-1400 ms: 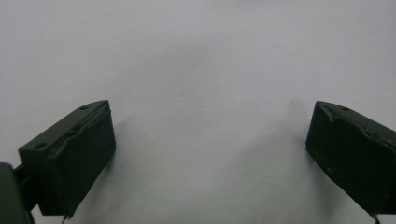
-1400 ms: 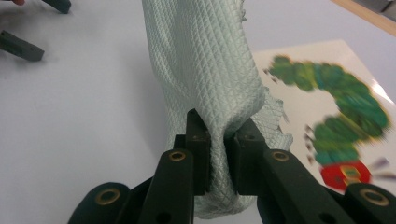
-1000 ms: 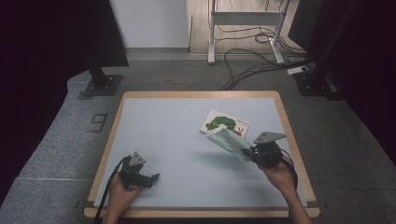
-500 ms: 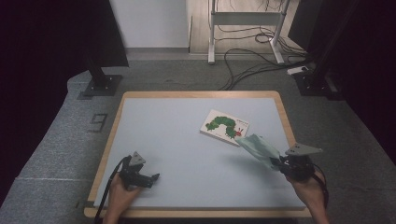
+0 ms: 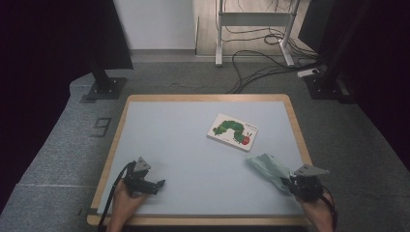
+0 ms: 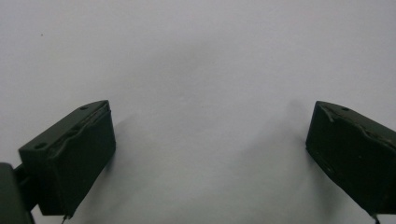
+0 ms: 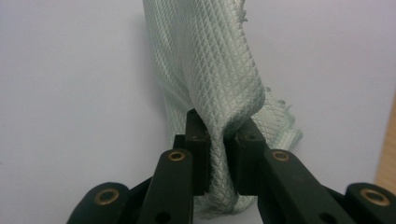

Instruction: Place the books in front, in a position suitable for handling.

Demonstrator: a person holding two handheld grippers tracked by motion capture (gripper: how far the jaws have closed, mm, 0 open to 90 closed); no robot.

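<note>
A pale green quilted cloth (image 5: pixel 268 166) lies bunched at the table's front right, and my right gripper (image 5: pixel 290 182) is shut on its near end. In the right gripper view the two black jaws pinch a fold of the cloth (image 7: pixel 215 84), which stretches away over the pale table. A small picture book (image 5: pixel 232 131) with a green caterpillar on its white cover lies flat further back, apart from the cloth. My left gripper (image 5: pixel 158 184) rests on the table at the front left, open. Its fingers (image 6: pixel 74 154) stand wide apart over bare tabletop with nothing between them.
The table (image 5: pixel 159 130) has a pale blue-grey top and a wooden rim. Beyond it on the floor are a black stand base (image 5: pixel 104 88), loose cables (image 5: pixel 256 72) and a white frame's legs (image 5: pixel 220 29).
My right gripper has pulled the cloth off the book toward the front right corner and down to the table. The book now lies uncovered. The left gripper has stayed put.
</note>
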